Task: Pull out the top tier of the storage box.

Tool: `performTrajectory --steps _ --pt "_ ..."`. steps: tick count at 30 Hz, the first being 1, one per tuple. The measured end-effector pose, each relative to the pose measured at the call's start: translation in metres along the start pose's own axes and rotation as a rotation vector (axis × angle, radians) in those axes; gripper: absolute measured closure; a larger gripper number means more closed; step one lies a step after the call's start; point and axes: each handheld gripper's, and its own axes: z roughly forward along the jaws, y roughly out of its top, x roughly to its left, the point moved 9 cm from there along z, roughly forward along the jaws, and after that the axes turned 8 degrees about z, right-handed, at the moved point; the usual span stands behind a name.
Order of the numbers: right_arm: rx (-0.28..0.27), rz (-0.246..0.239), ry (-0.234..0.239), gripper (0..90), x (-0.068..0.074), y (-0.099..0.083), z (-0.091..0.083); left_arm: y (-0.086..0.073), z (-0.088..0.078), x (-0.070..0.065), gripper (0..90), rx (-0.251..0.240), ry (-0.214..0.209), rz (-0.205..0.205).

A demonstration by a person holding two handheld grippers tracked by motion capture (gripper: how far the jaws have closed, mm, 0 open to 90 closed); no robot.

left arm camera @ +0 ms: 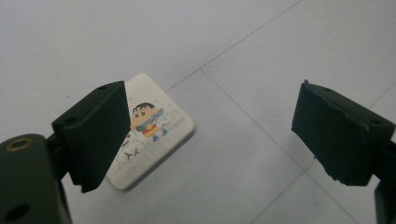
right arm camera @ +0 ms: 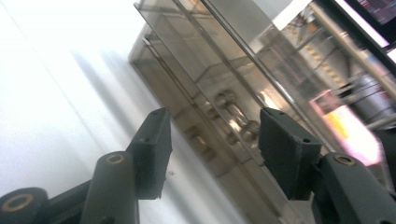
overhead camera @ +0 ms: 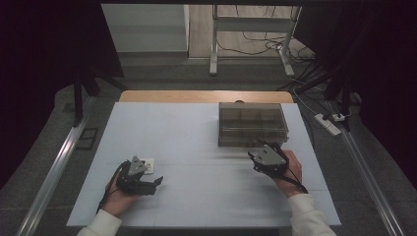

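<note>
White table [overhead camera: 196, 196], with a smoked-clear compartment box [overhead camera: 252, 124] at the far right and a small white square tile [overhead camera: 148, 165] near left. The box looks like a shallow drawer organizer with a handle on its front face [right arm camera: 233, 119].

Step in hand, my read: right gripper [overhead camera: 259, 149] is lined up on the front of the box, most likely to take the handle and open it. Left gripper [overhead camera: 158, 181] waits low over the table just beside the tile.

Right jaws: partly spread, nothing between them, no contact seen. In the right gripper view the handle sits ahead of the jaws, roughly centred in the gap but beyond the tips. The view is tilted, so the gripper is rolled relative to the box front.

Left jaws: wide apart, empty. In the left gripper view the tile, with a cartoon boy printed on it [left arm camera: 152, 128], lies flat on the table, partly behind the left-hand jaw and off to that side of the gap, not centred.

Next move likely calls for:
- advancing the right gripper until the handle is between the pads
- squaring the roll to the handle, then closing
- a straight pull toward the person; the box is light and may slide instead of opening
</note>
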Motion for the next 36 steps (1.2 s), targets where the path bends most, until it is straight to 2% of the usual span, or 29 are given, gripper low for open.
performTrajectory --steps 9,14,24,32,36 --pt "0.021 0.153 0.126 40.0 0.003 0.004 -0.004 0.002 0.002 -0.003 11.8 -0.005 -0.008 0.014" --pt "0.02 0.21 0.165 40.0 0.0 0.006 -0.008 0.002 0.003 -0.004 11.8 -0.006 -0.01 0.017" --pt "0.03 0.255 0.2 38.9 -0.008 0.005 -0.01 0.002 0.004 -0.003 11.8 -0.006 -0.008 0.014" --pt "0.063 0.259 0.245 36.7 -0.01 0.01 -0.009 0.003 0.003 -0.004 11.8 -0.006 -0.01 0.017" --pt "0.083 0.246 0.264 36.1 -0.009 0.013 -0.008 0.003 0.002 -0.005 11.7 -0.009 -0.009 0.02"
